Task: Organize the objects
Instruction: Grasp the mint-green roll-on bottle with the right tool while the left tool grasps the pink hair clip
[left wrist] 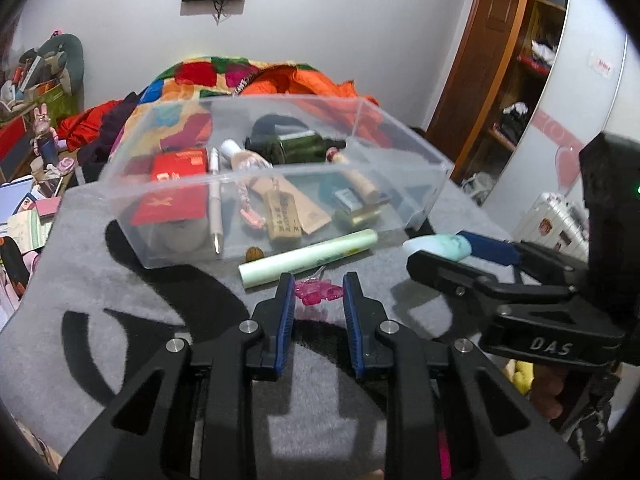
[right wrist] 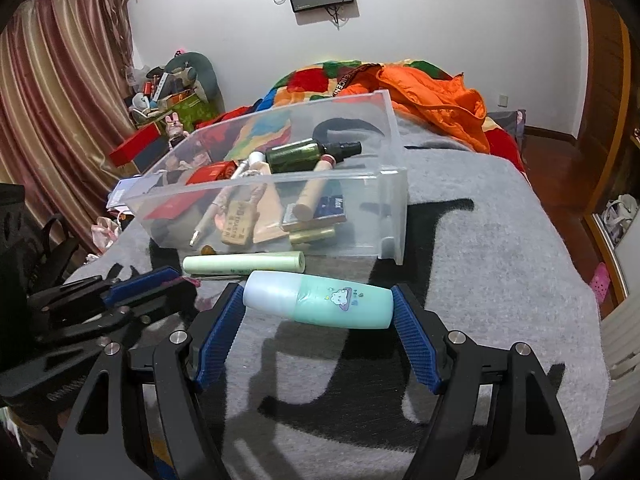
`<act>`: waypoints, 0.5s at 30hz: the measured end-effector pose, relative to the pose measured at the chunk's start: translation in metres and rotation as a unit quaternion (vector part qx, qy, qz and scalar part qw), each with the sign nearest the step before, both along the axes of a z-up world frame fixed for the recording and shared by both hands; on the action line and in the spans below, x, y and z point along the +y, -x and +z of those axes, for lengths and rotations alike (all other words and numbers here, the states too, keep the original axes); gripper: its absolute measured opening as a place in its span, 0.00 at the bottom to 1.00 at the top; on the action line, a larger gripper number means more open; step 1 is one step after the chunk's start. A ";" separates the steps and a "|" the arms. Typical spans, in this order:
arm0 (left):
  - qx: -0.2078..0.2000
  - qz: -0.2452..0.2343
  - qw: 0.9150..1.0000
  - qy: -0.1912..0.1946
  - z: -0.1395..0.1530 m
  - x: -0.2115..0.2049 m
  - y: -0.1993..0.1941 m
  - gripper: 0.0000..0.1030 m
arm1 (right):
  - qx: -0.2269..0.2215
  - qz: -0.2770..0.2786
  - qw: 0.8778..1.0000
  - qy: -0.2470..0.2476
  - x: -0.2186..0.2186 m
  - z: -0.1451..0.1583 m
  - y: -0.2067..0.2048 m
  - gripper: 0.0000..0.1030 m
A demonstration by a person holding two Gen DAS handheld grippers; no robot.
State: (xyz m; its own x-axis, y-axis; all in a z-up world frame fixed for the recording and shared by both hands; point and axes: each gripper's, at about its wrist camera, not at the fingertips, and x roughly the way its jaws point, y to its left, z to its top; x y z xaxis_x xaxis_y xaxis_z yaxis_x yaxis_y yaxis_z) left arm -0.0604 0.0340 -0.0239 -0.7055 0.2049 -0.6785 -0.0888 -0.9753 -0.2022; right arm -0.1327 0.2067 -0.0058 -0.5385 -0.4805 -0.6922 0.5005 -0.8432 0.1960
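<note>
My left gripper [left wrist: 318, 284] is shut on a small pink translucent trinket [left wrist: 319, 293], held just above the grey blanket [left wrist: 120, 280]. A teal bottle with a white cap [right wrist: 320, 304] lies sideways between the pads of my right gripper [right wrist: 318, 306], which is shut on it end to end, above the blanket. That bottle [left wrist: 436, 245] also shows at the right of the left wrist view. A pale green tube [left wrist: 308, 258] [right wrist: 244, 264] lies on the blanket before a clear plastic box [left wrist: 420, 192] [right wrist: 392, 216]. The box holds a dark green bottle [left wrist: 296, 146], a red booklet [left wrist: 168, 200], a pen and several small items.
The blanket covers a bed, with a heap of orange and patchwork bedding [right wrist: 432, 92] behind the box. Cluttered shelves and boxes [left wrist: 36, 80] stand at the left, a wooden wardrobe [left wrist: 492, 60] and a silver suitcase [left wrist: 552, 216] at the right.
</note>
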 end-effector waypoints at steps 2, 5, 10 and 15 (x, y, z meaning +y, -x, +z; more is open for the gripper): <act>0.009 0.002 1.000 -0.005 0.007 -0.002 -0.002 0.23 | 0.005 0.000 1.000 0.002 0.000 0.004 -0.002 0.69; 0.023 0.004 1.000 -0.010 0.019 -0.006 -0.005 0.23 | 0.014 0.000 1.000 0.006 0.000 0.013 -0.003 0.69; 0.046 0.005 0.999 -0.017 0.036 -0.009 -0.013 0.23 | 0.030 -0.001 0.999 0.014 0.001 0.028 -0.005 0.69; 0.067 0.007 0.998 -0.019 0.052 -0.012 -0.015 0.23 | 0.045 0.000 0.999 0.017 -0.001 0.040 -0.002 0.69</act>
State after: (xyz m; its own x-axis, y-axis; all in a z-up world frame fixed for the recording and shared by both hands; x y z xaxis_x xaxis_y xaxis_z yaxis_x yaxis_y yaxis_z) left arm -0.0454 0.0223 0.0284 -0.7924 0.2180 -0.5698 -0.1043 -0.9686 -0.2255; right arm -0.1310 0.2052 0.0339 -0.5980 -0.5028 -0.6242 0.5171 -0.8370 0.1789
